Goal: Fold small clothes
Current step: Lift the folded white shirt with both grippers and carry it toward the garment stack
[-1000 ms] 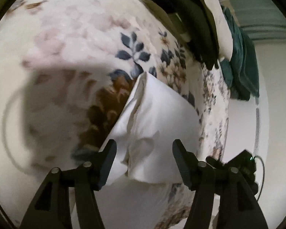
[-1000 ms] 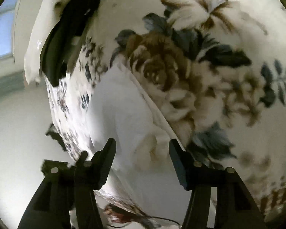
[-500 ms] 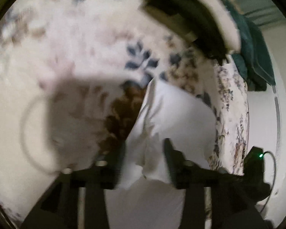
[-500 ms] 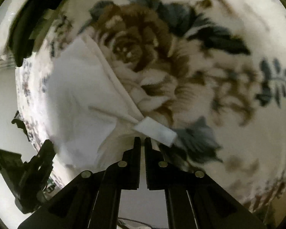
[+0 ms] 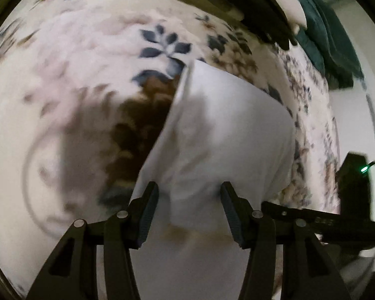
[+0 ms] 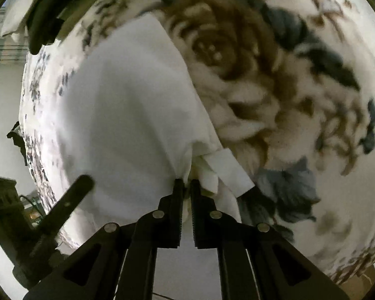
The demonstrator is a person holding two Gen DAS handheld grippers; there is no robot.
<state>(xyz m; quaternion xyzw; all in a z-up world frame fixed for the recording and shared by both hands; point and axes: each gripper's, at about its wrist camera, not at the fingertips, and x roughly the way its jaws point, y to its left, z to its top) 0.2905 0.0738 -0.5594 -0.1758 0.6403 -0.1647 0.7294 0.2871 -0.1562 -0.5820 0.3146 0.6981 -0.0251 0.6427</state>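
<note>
two claws work on one white garment (image 5: pixel 227 135) that lies on a floral bedspread (image 5: pixel 82 57). the right claw (image 6: pixel 186 187) is clenched on a bunched edge of the cloth, its jaws opening slightly, a white tag (image 6: pixel 227 170) just to its right. the left claw (image 5: pixel 188 195) stands parted, cloth between its fingers without pinching it. beyond lie dark folded clothes (image 5: pixel 250 7).
</note>
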